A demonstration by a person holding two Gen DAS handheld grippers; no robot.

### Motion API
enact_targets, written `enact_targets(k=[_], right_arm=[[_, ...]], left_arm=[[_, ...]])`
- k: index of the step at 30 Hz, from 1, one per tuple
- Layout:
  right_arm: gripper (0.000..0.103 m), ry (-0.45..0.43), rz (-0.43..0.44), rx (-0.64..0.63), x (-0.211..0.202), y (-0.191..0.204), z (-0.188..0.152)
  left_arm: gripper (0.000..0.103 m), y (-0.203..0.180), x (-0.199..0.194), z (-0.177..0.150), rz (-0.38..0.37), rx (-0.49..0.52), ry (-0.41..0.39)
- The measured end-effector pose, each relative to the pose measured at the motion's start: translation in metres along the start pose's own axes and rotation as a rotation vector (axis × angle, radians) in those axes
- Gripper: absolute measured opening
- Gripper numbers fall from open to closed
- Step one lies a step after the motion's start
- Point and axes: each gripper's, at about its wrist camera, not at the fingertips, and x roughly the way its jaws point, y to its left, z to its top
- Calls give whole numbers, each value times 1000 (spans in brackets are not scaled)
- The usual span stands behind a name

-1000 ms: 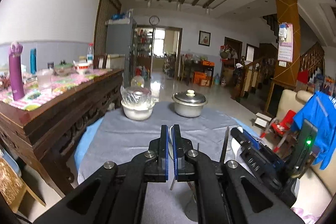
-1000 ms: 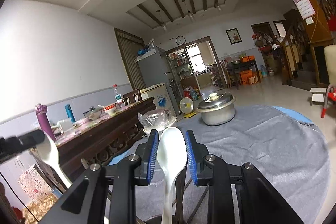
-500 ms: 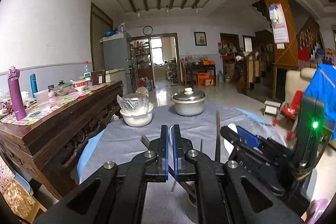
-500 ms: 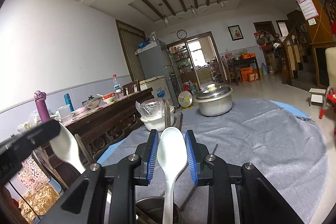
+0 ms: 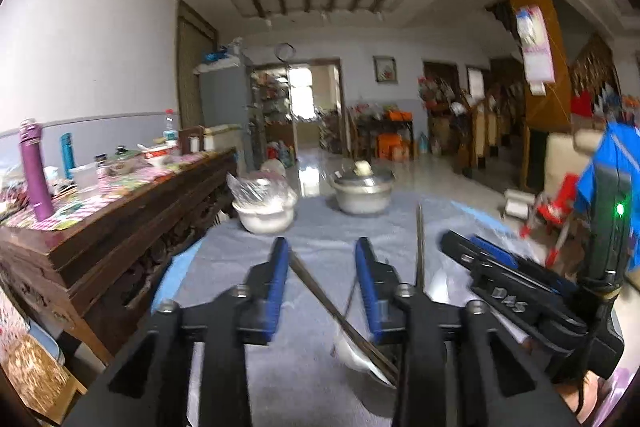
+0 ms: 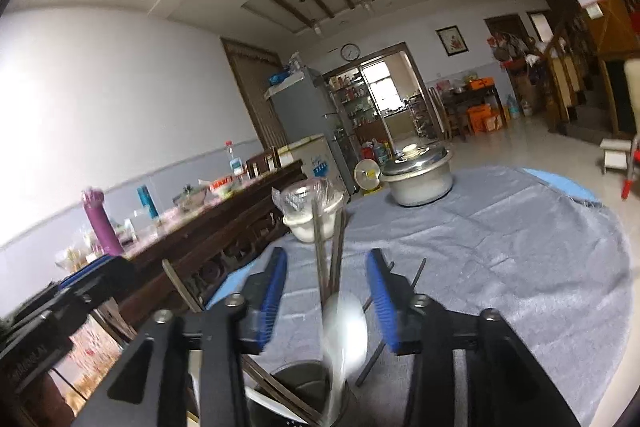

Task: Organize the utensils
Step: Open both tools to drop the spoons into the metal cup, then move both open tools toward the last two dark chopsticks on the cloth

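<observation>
Both white spoons are just being let go over the dark cup (image 6: pixel 304 387) on the grey-clothed bench (image 6: pixel 500 247). The right hand-held gripper (image 6: pixel 327 291) has its jaws opening, and its spoon (image 6: pixel 346 327) stands free between the pads, handle down in the cup beside upright chopsticks (image 6: pixel 322 247). The left hand-held gripper (image 5: pixel 323 283) has also been opening — its spoon (image 5: pixel 352 353) lies blurred below, clear of the pads. Next, I judge, both back away without knocking the cup.

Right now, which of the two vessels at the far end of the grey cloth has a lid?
The metal pot, right of the pair, wears a knobbed metal lid. The white bowl beside it has only clear plastic wrap over it.
</observation>
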Motion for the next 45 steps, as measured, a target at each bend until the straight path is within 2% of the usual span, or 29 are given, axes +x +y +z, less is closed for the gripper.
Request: enact_targets(k=[2, 5, 8, 10, 16, 19, 22, 27, 45], right_arm=[[46, -21, -9, 30, -5, -7, 8], [46, -51, -45, 69, -12, -19, 20], [46, -49, -100, 87, -12, -32, 22], [46, -33, -120, 109, -10, -40, 21], [46, 14, -173, 180, -2, -61, 16], [46, 43, -192, 196, 3, -68, 13], [46, 78, -200, 220, 10, -75, 9], [46, 86, -210, 216, 10, -77, 9], [48, 111, -187, 188, 7, -64, 10]], left_arm=[[37, 11, -9, 7, 19, -29, -39], [42, 27, -20, 16, 64, -73, -96], [43, 40, -20, 18, 102, -95, -101], [43, 47, -13, 15, 139, -107, -78], [44, 69, 10, 4, 172, -174, 32], [49, 71, 23, -5, 204, -171, 91], [50, 68, 35, -14, 224, -156, 164], [54, 66, 45, -25, 247, -144, 238], [65, 61, 51, -33, 288, -113, 326]])
